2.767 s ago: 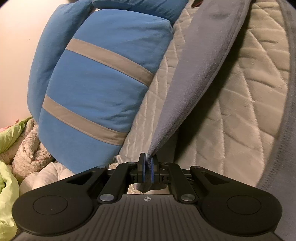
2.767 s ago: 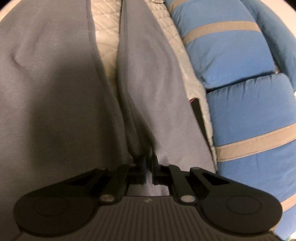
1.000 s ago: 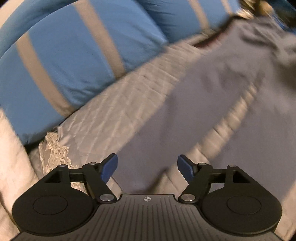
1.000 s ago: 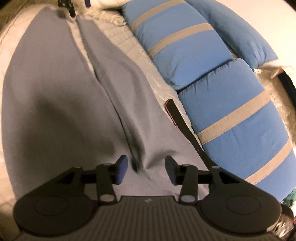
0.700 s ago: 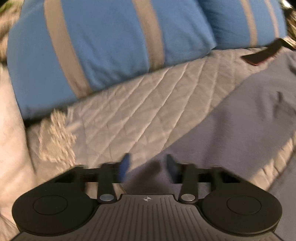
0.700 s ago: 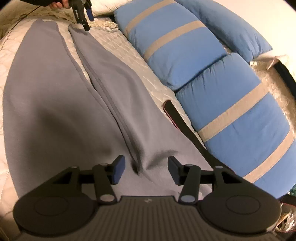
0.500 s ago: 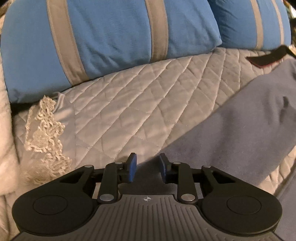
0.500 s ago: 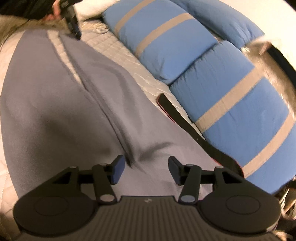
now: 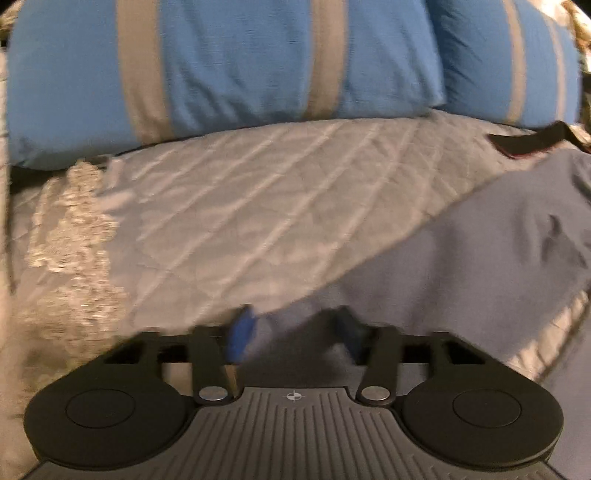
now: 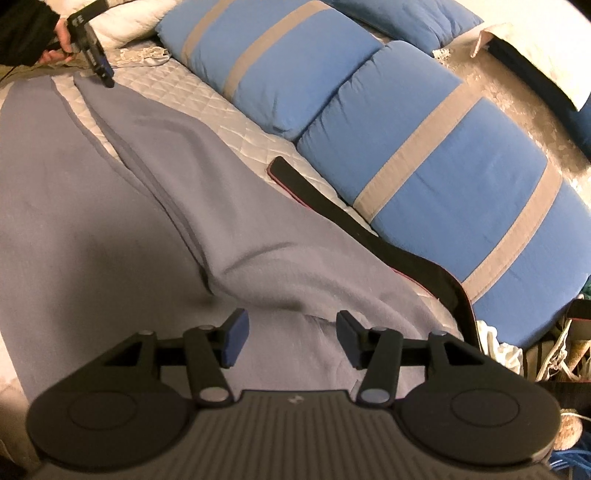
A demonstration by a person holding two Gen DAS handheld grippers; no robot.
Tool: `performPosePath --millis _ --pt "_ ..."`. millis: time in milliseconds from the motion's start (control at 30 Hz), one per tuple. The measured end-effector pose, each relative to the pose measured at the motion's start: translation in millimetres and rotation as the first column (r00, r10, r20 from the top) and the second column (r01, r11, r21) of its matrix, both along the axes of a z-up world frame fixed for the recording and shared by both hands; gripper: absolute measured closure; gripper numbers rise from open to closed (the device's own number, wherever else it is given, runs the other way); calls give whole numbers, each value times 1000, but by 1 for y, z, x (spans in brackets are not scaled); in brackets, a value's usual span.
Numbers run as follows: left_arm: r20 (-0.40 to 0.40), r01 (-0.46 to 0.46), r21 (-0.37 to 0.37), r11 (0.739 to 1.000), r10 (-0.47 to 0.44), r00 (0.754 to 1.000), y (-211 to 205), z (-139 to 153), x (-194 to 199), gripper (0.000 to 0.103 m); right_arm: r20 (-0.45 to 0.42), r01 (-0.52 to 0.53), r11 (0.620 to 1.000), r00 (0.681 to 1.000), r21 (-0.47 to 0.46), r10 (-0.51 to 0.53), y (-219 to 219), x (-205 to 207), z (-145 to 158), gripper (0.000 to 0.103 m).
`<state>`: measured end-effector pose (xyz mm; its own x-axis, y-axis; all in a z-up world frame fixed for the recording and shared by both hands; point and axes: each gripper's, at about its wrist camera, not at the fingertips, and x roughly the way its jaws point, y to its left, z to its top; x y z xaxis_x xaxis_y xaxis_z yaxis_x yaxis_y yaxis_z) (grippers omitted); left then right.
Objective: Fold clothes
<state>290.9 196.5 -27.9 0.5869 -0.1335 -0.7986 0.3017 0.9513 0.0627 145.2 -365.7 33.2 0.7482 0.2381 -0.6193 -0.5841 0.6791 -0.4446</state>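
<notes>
Over at the far left of the bed, the left gripper [image 10: 107, 79] comes down at the end of the grey trousers [image 10: 122, 206], gripped by a hand [image 10: 55, 46] in a dark sleeve [image 10: 22, 31]. Its own camera shows the blurred blue pads standing apart, the jaws having just been opening a little, with the tip of the trouser leg [image 9: 291, 325] lying between them; the blur hides whether the pads press on the cloth.

The trousers lie flat along the quilted cream bedspread [image 10: 192, 94], two legs side by side with a narrow strip of quilt showing between them at the far end. They widen toward the near end, where the cloth is creased.

The right gripper [image 10: 291, 338] hovers over that near, wide end, its fingers [image 10: 234, 334] spread with nothing pinched, grey fabric showing below the gap.

Just right of the trousers a dark strap [image 10: 351, 218] with a reddish edge runs along the bedspread. Beyond it, two blue pillows [image 10: 424, 173] with grey bands line the right side of the bed.
</notes>
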Motion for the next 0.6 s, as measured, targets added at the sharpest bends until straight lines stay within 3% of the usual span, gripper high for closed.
performPosePath --millis 67,167,367,600 --pt "2 29 11 1000 -29 1000 -6 1 -3 91 -1 9 1000 1000 -1 -9 -3 3 0 35" --pt "16 51 63 997 -53 998 -14 3 -8 93 1 35 999 999 6 -35 -11 9 2 35" --pt "77 -9 110 994 0 997 -17 11 -14 93 -21 146 987 989 63 -145 -44 29 4 35" --pt "126 -86 143 986 68 990 -25 20 -13 93 -56 324 934 946 152 -319 -112 58 -6 35"
